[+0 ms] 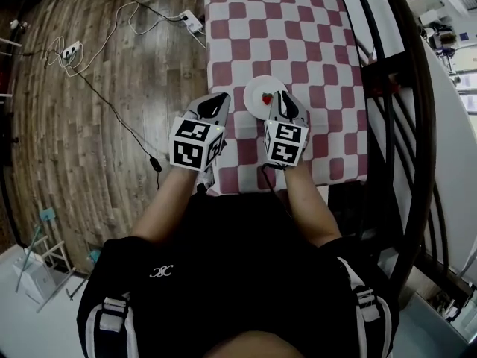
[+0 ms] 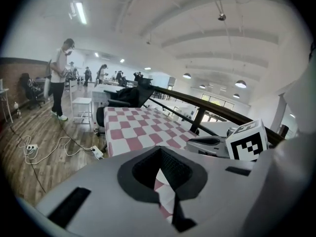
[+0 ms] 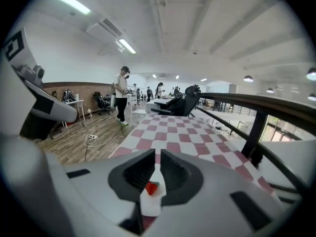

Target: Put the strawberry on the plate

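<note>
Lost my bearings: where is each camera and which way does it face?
Head view: on the head, facing steeply down: table, plate, left gripper, right gripper, forearms.
Left gripper view: rides that gripper, facing along the table; own jaws, right gripper.
Right gripper view: faces strawberry on plate past own jaws.
Shared: strawberry, head and right views.

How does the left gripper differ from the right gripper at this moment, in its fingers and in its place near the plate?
The left gripper has its fingers together at the tips; the right gripper has them slightly apart. The left gripper is beside the plate, over the checked tablecloth; the right gripper overlaps the plate's edge, and the strawberry lying on the plate shows through its gap. Both hold nothing.
</note>
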Demonstrator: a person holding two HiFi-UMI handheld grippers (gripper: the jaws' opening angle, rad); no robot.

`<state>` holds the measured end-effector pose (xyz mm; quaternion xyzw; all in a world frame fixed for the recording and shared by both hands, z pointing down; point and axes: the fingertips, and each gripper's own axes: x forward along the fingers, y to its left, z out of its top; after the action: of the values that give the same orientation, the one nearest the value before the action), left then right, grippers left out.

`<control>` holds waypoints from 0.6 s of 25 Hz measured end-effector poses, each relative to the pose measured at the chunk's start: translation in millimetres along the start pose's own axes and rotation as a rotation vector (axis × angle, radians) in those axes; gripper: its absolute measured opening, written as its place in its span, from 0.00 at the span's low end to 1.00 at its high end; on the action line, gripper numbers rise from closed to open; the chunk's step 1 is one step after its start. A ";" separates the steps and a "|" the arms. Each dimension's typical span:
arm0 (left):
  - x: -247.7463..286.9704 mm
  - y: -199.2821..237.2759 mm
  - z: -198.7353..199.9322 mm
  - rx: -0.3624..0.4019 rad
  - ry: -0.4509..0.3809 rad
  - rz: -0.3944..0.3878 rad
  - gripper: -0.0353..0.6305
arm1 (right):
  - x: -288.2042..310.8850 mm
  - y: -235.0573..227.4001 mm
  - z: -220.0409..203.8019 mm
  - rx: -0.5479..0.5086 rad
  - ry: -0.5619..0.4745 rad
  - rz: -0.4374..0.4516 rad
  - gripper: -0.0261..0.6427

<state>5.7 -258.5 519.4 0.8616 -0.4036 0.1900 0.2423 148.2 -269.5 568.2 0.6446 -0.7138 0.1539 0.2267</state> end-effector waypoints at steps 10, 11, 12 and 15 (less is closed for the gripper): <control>-33.4 -41.0 48.8 0.082 -0.118 -0.073 0.04 | -97.3 4.2 100.2 0.019 -0.269 -0.049 0.06; -37.0 -45.3 54.3 0.091 -0.132 -0.080 0.04 | -105.7 5.6 108.6 0.014 -0.289 -0.051 0.06; -40.6 -49.6 59.1 0.098 -0.145 -0.086 0.04 | -113.7 7.3 115.3 0.008 -0.306 -0.052 0.06; -50.1 -63.2 68.9 0.113 -0.177 -0.101 0.04 | -136.2 10.2 128.6 -0.006 -0.348 -0.068 0.06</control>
<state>34.4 -232.4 420.7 0.9066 -0.3679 0.1234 0.1660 131.1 -218.2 388.6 0.6843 -0.7207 0.0301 0.1070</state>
